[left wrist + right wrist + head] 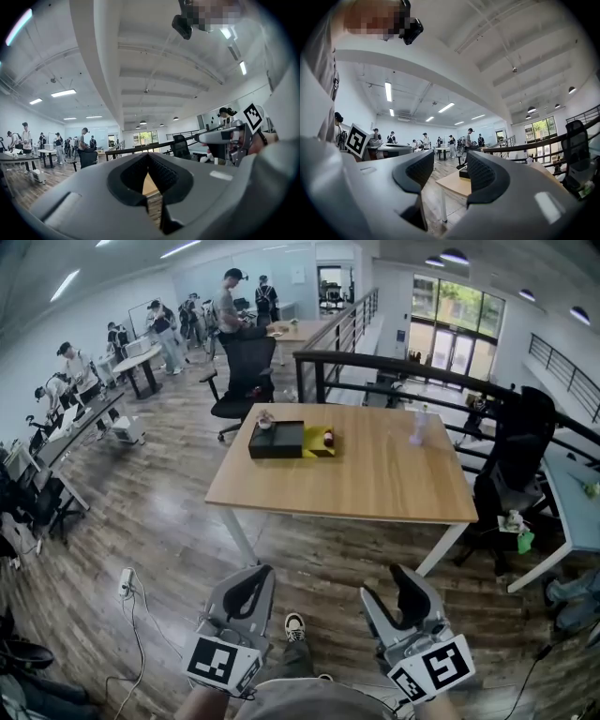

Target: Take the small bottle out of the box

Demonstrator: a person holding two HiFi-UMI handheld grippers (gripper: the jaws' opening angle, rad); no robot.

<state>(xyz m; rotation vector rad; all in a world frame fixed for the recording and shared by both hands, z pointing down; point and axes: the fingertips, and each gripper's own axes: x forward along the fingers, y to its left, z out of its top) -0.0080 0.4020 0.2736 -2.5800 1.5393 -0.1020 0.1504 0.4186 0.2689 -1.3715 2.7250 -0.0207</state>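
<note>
The small bottle (328,438) is seen on a yellow tray (317,448) just right of the black box (276,439), far left on the bench (375,479). The left claw (251,579) is held together and the right claw (394,589) apart. Both are empty and kept well short of the bench.

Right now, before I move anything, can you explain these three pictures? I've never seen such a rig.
There is no robot: a person holds a two-jaw tool in each hand. The head view comes from a camera on the person's head, looking down. The left hand-held gripper and right hand-held gripper show at its bottom. The two gripper views come from cameras riding on each tool, looking along its jaws. The left jaws are together and the right jaws apart, and both are empty. Ahead stands a wooden table with a black box, a yellow part beside it, and what looks like the small bottle there.
</note>
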